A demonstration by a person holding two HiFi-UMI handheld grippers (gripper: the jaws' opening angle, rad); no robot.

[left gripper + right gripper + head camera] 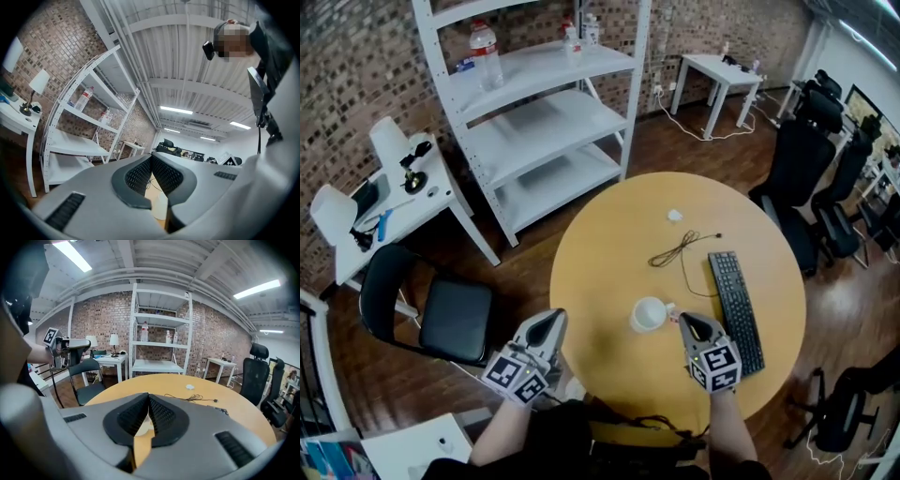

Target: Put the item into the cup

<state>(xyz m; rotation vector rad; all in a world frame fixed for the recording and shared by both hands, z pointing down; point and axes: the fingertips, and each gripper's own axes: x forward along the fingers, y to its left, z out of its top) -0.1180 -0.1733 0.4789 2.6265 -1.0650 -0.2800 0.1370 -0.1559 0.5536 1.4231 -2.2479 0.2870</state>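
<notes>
A white cup (pixel 649 314) stands upright on the round yellow table (pixel 609 244), near its front edge. A small white item (pixel 675 216) lies further back on the table, apart from the cup. My right gripper (pixel 686 322) is just right of the cup, shut, with nothing between its pads. My left gripper (pixel 551 321) hovers at the table's left edge, also shut and empty. In the right gripper view the gripper (pixel 148 397) points across the table toward the small white item (pixel 189 386). In the left gripper view the gripper (pixel 151 157) tilts upward, and the cup (pixel 159 204) shows below its tips.
A black cable (pixel 680 248) lies mid-table and a black keyboard (pixel 736 309) sits at the right. A black chair (pixel 441 314) stands left of the table. A white shelf unit (pixel 544 112) and a small side table (pixel 394 197) are behind. Office chairs (pixel 811 159) stand at the right.
</notes>
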